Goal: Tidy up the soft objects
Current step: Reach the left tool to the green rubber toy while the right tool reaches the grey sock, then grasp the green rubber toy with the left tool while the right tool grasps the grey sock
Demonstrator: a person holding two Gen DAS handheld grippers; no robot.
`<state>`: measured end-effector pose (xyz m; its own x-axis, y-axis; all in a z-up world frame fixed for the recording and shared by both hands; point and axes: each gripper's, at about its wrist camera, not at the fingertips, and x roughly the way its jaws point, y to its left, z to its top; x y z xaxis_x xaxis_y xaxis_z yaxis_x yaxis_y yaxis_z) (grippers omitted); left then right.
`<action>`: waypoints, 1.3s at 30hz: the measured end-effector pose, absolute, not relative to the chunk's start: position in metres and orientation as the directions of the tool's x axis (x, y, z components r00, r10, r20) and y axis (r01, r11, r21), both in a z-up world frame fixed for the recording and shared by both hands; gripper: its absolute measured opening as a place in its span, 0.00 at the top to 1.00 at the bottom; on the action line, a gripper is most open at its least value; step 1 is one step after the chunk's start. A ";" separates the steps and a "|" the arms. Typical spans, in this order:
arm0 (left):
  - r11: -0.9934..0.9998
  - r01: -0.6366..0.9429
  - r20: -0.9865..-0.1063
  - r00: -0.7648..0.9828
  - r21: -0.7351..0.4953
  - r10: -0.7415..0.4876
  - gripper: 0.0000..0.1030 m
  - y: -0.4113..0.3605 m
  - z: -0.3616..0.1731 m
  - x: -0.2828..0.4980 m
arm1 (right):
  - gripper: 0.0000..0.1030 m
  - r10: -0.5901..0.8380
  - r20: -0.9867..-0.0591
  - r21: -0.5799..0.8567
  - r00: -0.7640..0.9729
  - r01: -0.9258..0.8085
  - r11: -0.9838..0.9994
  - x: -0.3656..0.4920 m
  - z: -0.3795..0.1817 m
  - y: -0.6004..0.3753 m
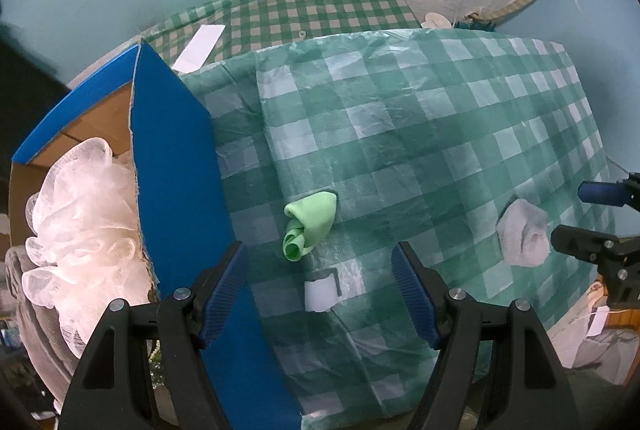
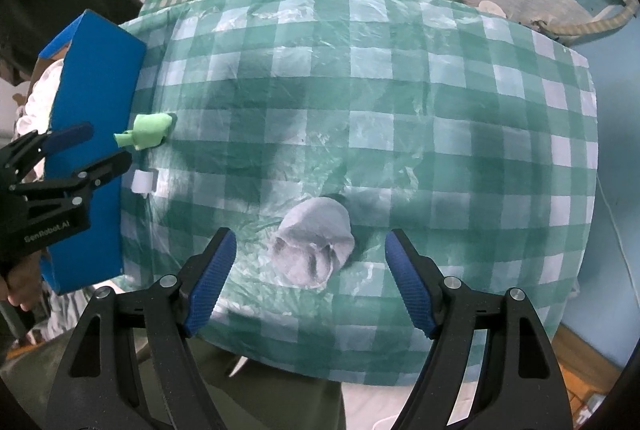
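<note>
A rolled green cloth (image 1: 310,224) lies on the checked tablecloth (image 1: 440,118), just ahead of my open, empty left gripper (image 1: 320,258). A small white foam block (image 1: 320,295) lies between the left fingers. A rolled grey sock (image 2: 314,244) lies just ahead of my open, empty right gripper (image 2: 310,246); it also shows in the left wrist view (image 1: 522,234). A blue cardboard box (image 1: 172,150) at the table's left holds a white mesh bath pouf (image 1: 80,218). The green cloth (image 2: 146,130) and white block (image 2: 143,182) lie beside the box (image 2: 96,110).
The table drops off at its near and right edges. A second checked surface (image 1: 304,10) with a white strip (image 1: 200,46) lies behind. The left gripper (image 2: 102,148) shows at the right wrist view's left edge; the right gripper (image 1: 584,214) at the left view's right edge.
</note>
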<state>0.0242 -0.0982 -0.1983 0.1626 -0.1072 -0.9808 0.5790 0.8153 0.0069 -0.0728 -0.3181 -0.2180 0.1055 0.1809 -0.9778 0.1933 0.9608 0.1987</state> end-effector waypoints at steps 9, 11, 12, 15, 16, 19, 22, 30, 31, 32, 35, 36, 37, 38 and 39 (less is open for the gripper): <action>0.816 0.577 -0.977 0.196 0.048 -0.081 0.27 -0.090 -0.201 0.031 | 0.24 0.169 -0.982 0.182 0.083 0.193 0.964 -0.069 -0.232 -0.315; 0.822 0.567 -0.978 0.196 0.049 -0.076 0.27 -0.087 -0.201 0.033 | 0.23 0.170 -0.982 0.182 0.077 0.194 0.964 -0.069 -0.235 -0.315; 0.825 0.562 -0.978 0.195 0.050 -0.073 0.26 -0.086 -0.201 0.035 | 0.23 0.170 -0.983 0.181 0.074 0.195 0.964 -0.069 -0.237 -0.315; 0.829 0.557 -0.980 0.186 0.049 -0.067 0.24 -0.084 -0.202 0.037 | 0.23 0.169 -0.984 0.178 0.061 0.195 0.965 -0.069 -0.245 -0.314; 0.829 0.557 -0.981 0.180 0.046 -0.067 0.24 -0.085 -0.202 0.037 | 0.23 0.168 -0.984 0.176 0.055 0.192 0.965 -0.069 -0.248 -0.314; 0.835 0.551 -0.985 0.151 0.016 -0.081 0.24 -0.088 -0.202 0.037 | 0.23 0.154 -0.987 0.158 0.039 0.180 0.971 -0.068 -0.259 -0.310; 0.839 0.544 -0.988 0.126 -0.008 -0.091 0.24 -0.095 -0.203 0.037 | 0.23 0.136 -0.990 0.139 0.029 0.169 0.976 -0.067 -0.270 -0.308; 0.824 0.566 -0.993 0.107 0.012 -0.059 0.24 -0.111 -0.215 0.035 | 0.40 0.121 -0.992 0.123 0.023 0.159 0.980 -0.070 -0.284 -0.306; 0.825 0.565 -0.993 0.105 0.014 -0.055 0.24 -0.111 -0.217 0.036 | 0.46 0.128 -0.992 0.130 0.022 0.158 0.979 -0.071 -0.285 -0.307; 0.825 0.565 -0.994 0.103 0.020 -0.047 0.24 -0.112 -0.220 0.037 | 0.51 0.132 -0.991 0.134 0.021 0.158 0.978 -0.072 -0.286 -0.307; 0.828 0.559 -0.995 0.095 0.033 -0.025 0.24 -0.114 -0.229 0.041 | 0.66 0.135 -0.990 0.138 0.033 0.154 0.978 -0.073 -0.283 -0.308; 0.830 0.557 -0.995 0.094 0.037 -0.019 0.24 -0.114 -0.231 0.043 | 0.67 0.136 -0.990 0.140 0.035 0.156 0.978 -0.074 -0.282 -0.309; 0.831 0.554 -0.996 0.093 0.041 -0.013 0.24 -0.114 -0.234 0.045 | 0.67 0.142 -0.989 0.146 0.039 0.159 0.976 -0.073 -0.280 -0.311; 0.833 0.552 -0.996 0.093 0.044 -0.009 0.24 -0.115 -0.236 0.046 | 0.67 0.144 -0.989 0.149 0.042 0.161 0.976 -0.074 -0.278 -0.311; 0.835 0.548 -0.996 0.092 0.045 -0.007 0.24 -0.115 -0.238 0.048 | 0.67 0.146 -0.988 0.152 0.048 0.163 0.975 -0.073 -0.275 -0.313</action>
<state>0.0484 -0.1148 -0.2383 0.0921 -0.0066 -0.9957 0.5482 0.8352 0.0451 -0.0731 -0.3129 -0.2752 0.0479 0.1458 -0.9882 0.1627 0.9749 0.1517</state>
